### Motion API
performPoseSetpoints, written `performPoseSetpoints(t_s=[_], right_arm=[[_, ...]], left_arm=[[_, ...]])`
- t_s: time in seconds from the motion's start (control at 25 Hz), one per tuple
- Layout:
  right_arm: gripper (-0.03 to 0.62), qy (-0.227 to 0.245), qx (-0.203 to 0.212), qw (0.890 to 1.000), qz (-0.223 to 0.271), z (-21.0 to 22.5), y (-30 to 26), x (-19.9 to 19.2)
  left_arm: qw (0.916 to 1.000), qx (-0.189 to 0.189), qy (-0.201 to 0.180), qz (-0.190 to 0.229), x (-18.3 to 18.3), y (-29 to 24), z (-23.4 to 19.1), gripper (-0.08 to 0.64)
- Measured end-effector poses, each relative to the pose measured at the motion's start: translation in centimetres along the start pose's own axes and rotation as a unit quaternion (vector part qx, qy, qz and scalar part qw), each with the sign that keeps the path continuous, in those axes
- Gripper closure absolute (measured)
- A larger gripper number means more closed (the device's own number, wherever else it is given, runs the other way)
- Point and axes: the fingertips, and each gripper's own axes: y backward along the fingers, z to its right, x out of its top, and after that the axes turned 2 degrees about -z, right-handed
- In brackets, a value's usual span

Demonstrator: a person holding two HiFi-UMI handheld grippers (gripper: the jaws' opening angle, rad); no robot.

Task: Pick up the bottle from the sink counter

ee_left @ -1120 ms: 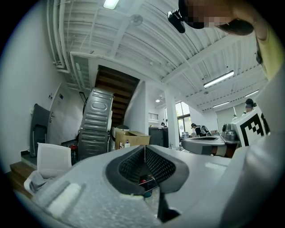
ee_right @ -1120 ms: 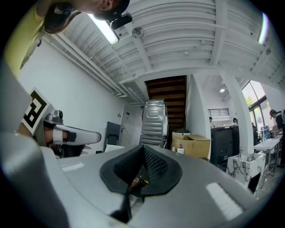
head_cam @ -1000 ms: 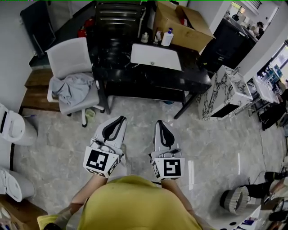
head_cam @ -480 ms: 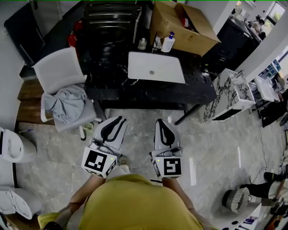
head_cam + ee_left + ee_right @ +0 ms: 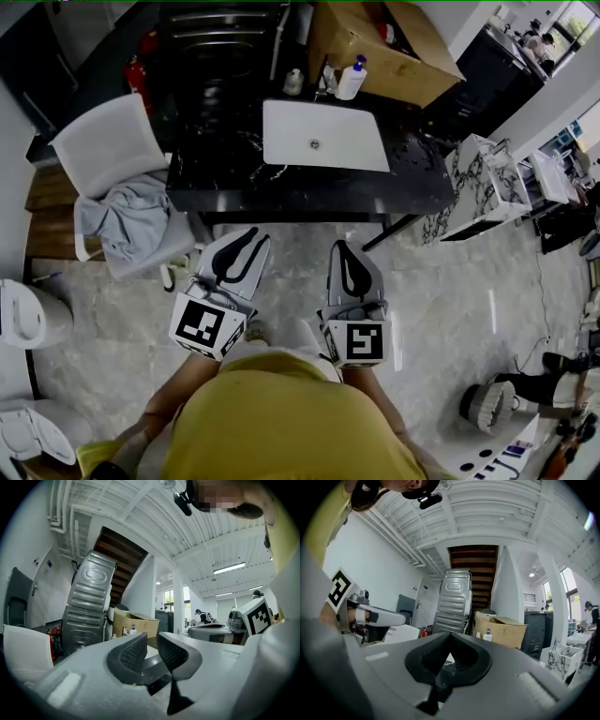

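Head view: the left gripper (image 5: 246, 242) and the right gripper (image 5: 344, 249) are held side by side over the marble floor, both short of the black sink counter (image 5: 412, 180). The pump bottle (image 5: 352, 79), white with a blue top, stands upright at the counter's far edge. It is well ahead of both grippers, beyond the white sink basin (image 5: 281, 141) and just before a cardboard box (image 5: 394, 47). A smaller bottle (image 5: 293, 82) stands to its left. A white chair (image 5: 98, 150) draped with grey cloth lies ahead and to the left of the left gripper. Left gripper view: the left gripper (image 5: 151, 641) has its jaws opening, with a narrow gap between the ribbed pads (image 5: 132, 652) and nothing in that gap. The pump bottle (image 5: 133, 629) appears small, far ahead and slightly left of the jaw tips, against the cardboard box (image 5: 140, 620). Right gripper view: the right gripper (image 5: 450, 638) has its jaws pressed together and empty. The pump bottle (image 5: 488, 634) stands far ahead and to the right of the tips, before the cardboard box (image 5: 506, 629).
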Motion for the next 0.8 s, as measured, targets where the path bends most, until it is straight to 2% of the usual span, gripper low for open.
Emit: performPoseSetpoints(t_s=[0.28,0.4,0.52,0.8], right_arm=[[0.592,0.008,0.006,1.0,-0.01,0.6,-3.1,-0.6],[0.592,0.005,0.01,1.0,0.003,0.9,-5.2,-0.6],[0.592,0.021,0.015,1.0,-0.012,1.7,-8.0,-1.4],[0.591,0.037,0.037,0.998,0.018,5.3,-16.8,-0.6]], left_arm=[[1.0,0.004,0.008,0.002,-0.6,-1.9,-2.3,0.482],[1.0,0.005,0.004,0.006,-0.4,-3.5,-3.6,0.479],[0.9998,0.013,0.0,0.012,-0.2,-5.7,-5.5,0.479],[0.9994,0.033,-0.003,0.009,0.5,-13.0,-10.7,0.465]])
